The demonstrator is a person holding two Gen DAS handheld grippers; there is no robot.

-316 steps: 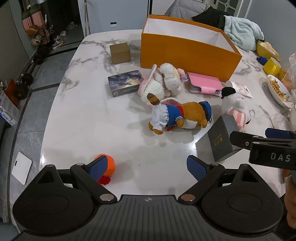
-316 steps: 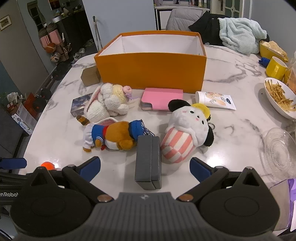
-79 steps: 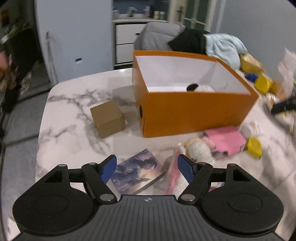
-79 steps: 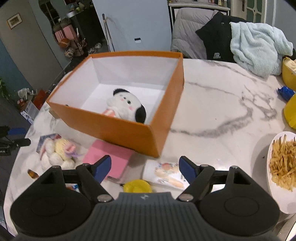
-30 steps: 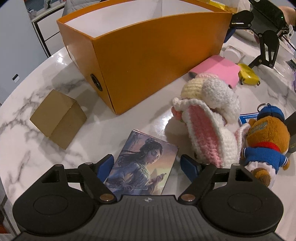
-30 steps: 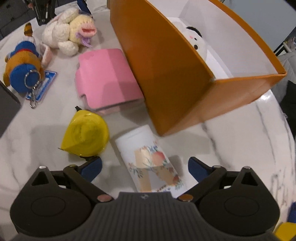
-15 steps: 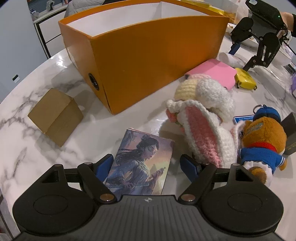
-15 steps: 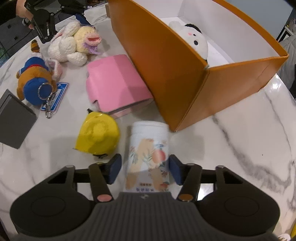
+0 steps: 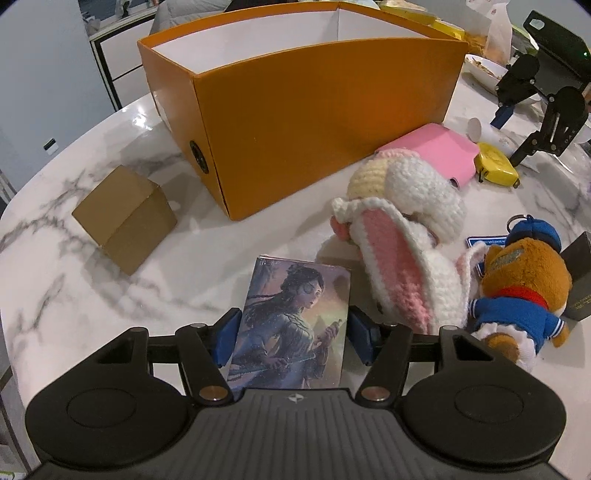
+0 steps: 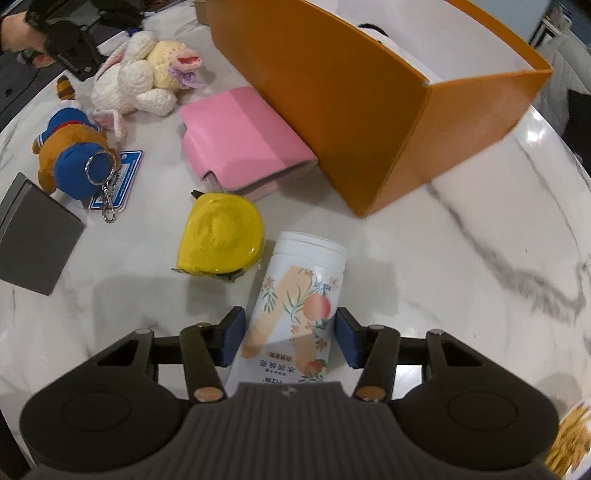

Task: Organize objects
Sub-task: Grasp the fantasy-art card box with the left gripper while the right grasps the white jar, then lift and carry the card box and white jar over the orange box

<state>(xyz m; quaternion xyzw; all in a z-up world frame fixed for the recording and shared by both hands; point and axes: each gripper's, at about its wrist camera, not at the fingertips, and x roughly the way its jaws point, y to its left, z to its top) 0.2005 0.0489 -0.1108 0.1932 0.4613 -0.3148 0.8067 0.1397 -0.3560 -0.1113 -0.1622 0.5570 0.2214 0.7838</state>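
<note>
My left gripper (image 9: 294, 338) points down at the marble table, its jaws closing on a flat illustrated card box (image 9: 295, 317); both blue pads touch the box's long sides. In the right wrist view my right gripper (image 10: 289, 336) is shut on a white peach-print canister (image 10: 299, 295) lying on its side. The open orange box (image 9: 314, 122) stands just behind both. A black-and-white plush (image 10: 373, 31) peeks over the orange box's (image 10: 369, 122) rim.
A cardboard cube (image 9: 125, 218) sits left of the card box. A crocheted rabbit (image 9: 402, 221) and a bear plush (image 9: 524, 280) lie to its right. A pink wallet (image 10: 243, 140), yellow tape measure (image 10: 221, 236) and dark grey box (image 10: 33, 243) lie left of the canister.
Both grippers have closed from wide open: the left onto the card box, the right onto the canister, which has turned in line with the right gripper's fingers.
</note>
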